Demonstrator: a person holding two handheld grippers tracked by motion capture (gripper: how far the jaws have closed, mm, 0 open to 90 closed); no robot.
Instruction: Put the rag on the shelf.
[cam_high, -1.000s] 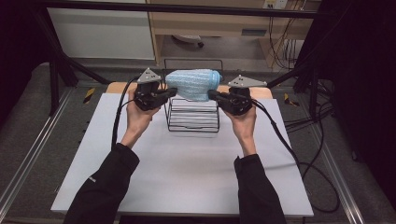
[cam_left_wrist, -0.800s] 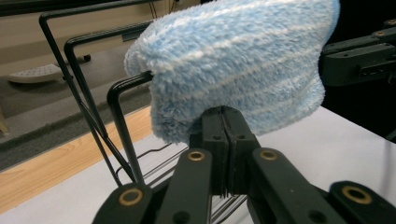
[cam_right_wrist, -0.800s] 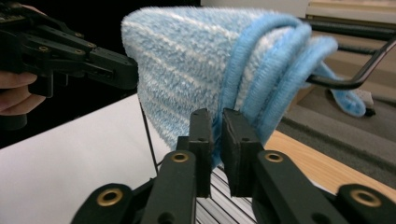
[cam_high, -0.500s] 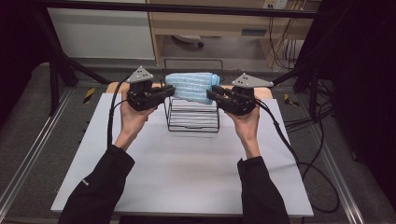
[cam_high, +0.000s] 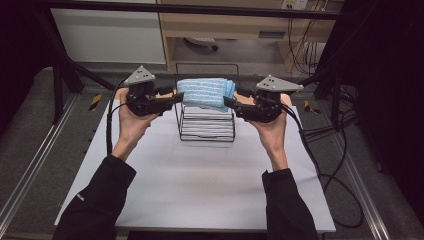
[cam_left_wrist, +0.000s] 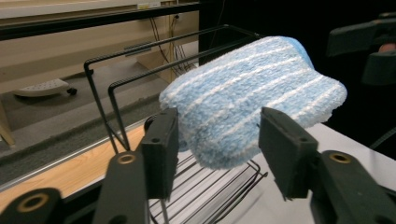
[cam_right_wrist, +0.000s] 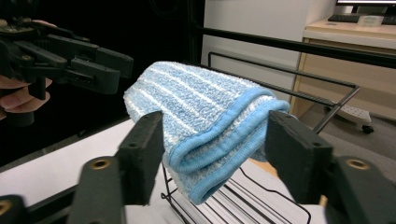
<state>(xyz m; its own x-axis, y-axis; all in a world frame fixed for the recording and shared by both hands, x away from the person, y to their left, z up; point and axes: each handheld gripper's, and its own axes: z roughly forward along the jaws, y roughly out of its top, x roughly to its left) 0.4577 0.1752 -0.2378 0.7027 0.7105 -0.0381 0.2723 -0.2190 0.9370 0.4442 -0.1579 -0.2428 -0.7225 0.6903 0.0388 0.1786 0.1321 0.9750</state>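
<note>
Both grippers' jaws apart around towel (cam_high: 206, 93)

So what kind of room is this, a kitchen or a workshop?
More likely a lab or test room: a white table inside a black metal frame, loose cables trailing over the grey carpet, and a keyboard on a desk behind.

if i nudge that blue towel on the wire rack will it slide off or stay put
The towel looks soft and floppy: its folded ends droop over the rack. Its looped pile would probably catch on the thin wires, so a light nudge likely bunches it rather than slides it.
</note>
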